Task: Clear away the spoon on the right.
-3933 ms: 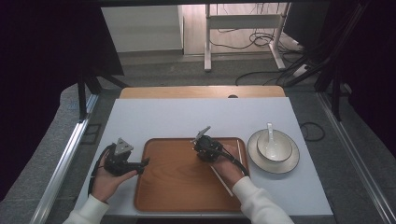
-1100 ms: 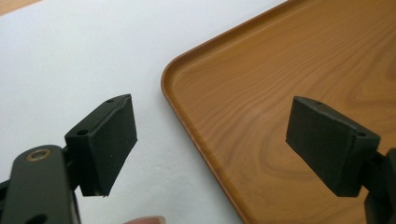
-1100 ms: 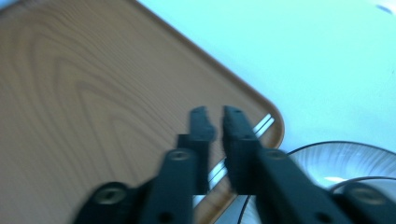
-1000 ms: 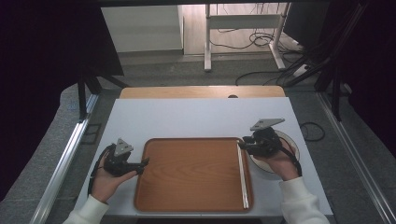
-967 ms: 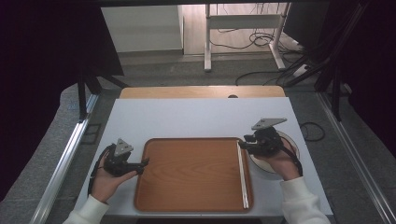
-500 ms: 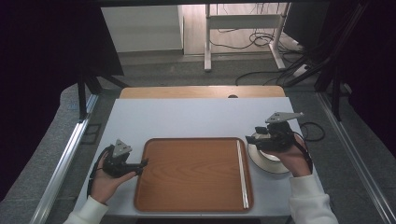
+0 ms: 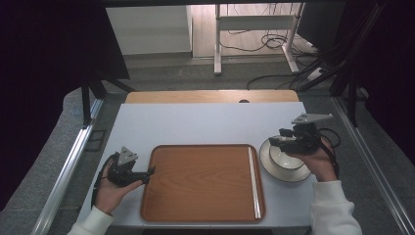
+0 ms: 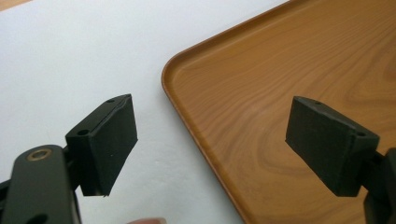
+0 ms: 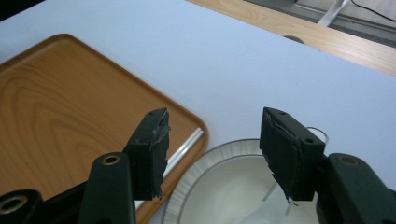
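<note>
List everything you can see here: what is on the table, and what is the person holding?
table: one, white top with a wooden strip along the far edge.
tray: one, brown wood grain, middle of the table.
chopsticks: pale, lying along the tray's right edge; number hard to tell.
plate: one, white with a grey rim, right of the tray.
bowl: one, white, on the plate.
left claw: black, open, at the tray's left edge.
right claw: black, open, above the bowl, nothing between its jaws.
</note>
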Motion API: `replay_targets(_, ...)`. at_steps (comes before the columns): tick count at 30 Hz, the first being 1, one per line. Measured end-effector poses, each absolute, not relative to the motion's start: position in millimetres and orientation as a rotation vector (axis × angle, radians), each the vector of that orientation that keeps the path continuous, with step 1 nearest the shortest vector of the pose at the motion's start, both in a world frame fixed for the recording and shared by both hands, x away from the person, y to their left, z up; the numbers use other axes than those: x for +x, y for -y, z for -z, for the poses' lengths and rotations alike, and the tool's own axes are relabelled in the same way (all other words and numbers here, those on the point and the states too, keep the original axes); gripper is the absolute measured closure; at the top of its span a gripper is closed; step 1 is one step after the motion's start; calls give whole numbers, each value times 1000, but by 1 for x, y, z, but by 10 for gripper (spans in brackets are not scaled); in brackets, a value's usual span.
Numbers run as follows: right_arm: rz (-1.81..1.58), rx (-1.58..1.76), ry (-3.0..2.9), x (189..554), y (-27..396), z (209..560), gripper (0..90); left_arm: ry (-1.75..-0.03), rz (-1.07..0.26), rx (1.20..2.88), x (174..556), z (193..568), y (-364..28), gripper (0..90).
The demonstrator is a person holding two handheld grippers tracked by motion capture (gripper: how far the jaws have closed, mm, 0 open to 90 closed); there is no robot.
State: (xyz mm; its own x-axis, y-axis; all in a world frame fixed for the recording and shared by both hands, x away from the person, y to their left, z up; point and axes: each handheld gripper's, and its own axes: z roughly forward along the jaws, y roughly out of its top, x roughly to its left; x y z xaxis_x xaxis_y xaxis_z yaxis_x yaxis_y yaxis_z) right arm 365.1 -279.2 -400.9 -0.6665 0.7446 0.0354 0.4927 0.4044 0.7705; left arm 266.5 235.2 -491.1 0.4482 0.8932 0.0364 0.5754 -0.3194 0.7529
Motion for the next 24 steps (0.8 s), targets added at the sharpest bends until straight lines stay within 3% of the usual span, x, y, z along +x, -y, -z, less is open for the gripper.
replay_targets(24,-1077,1245,-2304,416,314,421,436,-1215,-549,1999,265,490,-234,154)
